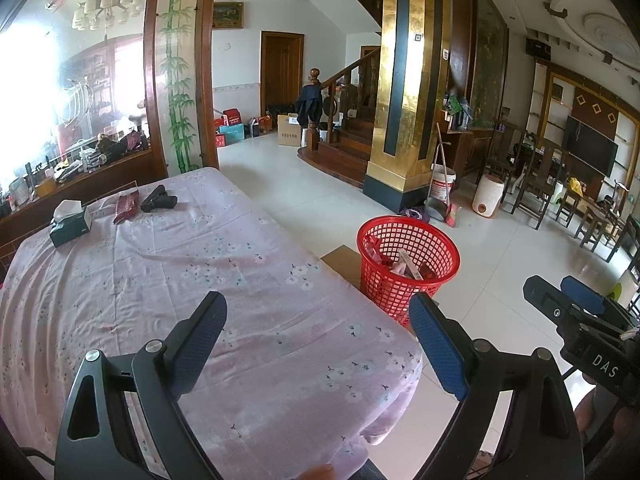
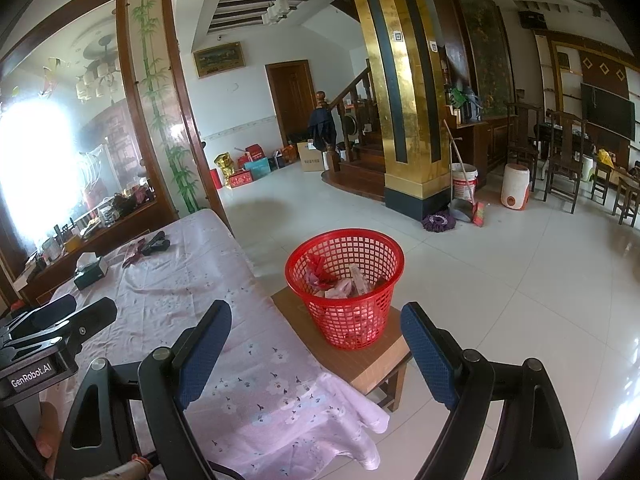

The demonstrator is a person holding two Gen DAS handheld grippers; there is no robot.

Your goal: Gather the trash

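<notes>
Trash [image 2: 345, 283] is being kept inside the red basket [image 2: 344, 312], which is standing on a low wooden stool [image 2: 360, 364] beside the table [image 1: 160, 280]. Fingers of the left gripper [image 1: 318, 344] are being held spread with nothing between them, the basket at 1 o'clock. The right gripper [image 2: 316, 356] is likewise being held wide apart, the basket at 12 o'clock.

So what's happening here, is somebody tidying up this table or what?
A person holds a two-finger gripper in each hand. The left gripper and right gripper are both open and hold nothing. The red basket, on a low wooden stool beside the table, already has wrappers in it. A dark red wrapper lies at the table's far end, near a tissue box.
</notes>
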